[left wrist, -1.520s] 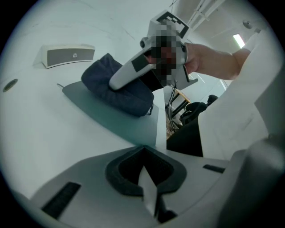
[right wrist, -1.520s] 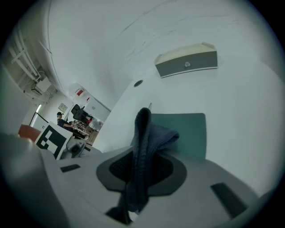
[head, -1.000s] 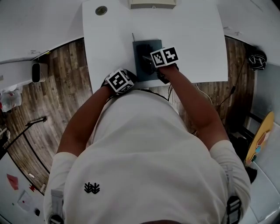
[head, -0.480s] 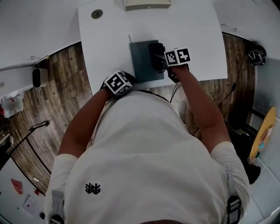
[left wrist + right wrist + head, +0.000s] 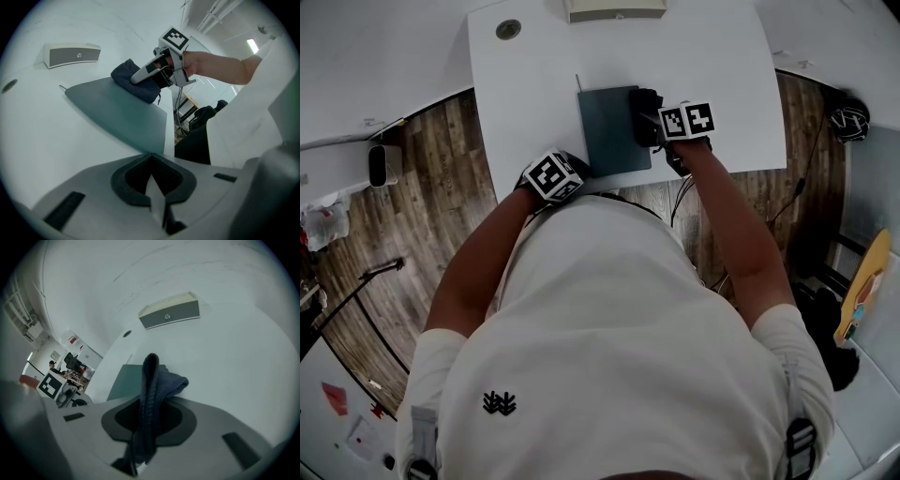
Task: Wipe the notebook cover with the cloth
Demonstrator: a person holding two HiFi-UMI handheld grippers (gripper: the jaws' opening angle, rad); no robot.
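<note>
**Wiping stroke, head view and both claw views.** My right claw (image 5: 651, 114) is clenched on the dark blue knitted cloth (image 5: 152, 380). A fold of it stands up between the jaws and bunches forward past their tips. The cloth rests on the far right part of the dark teal rectangular notebook (image 5: 612, 131), overlapping that edge onto the white counter (image 5: 722, 56).

One second ago this claw and the cloth sat over the middle of the cover. Half a second ago they had reached its right edge. Now they lie slightly further along that edge, toward the far corner. The notebook lies flat near the counter's front edge and has kept its place over the last half second.

My left claw (image 5: 152, 183) has its jaws together, tips at the notebook's near left corner. I cannot tell whether they pinch the cover or only touch it. This claw has stayed there throughout.

Beyond the notebook, at the counter's far edge, stands a white box with a grey front (image 5: 72, 55). A round grey grommet (image 5: 508, 29) sits in the far left corner.
</note>
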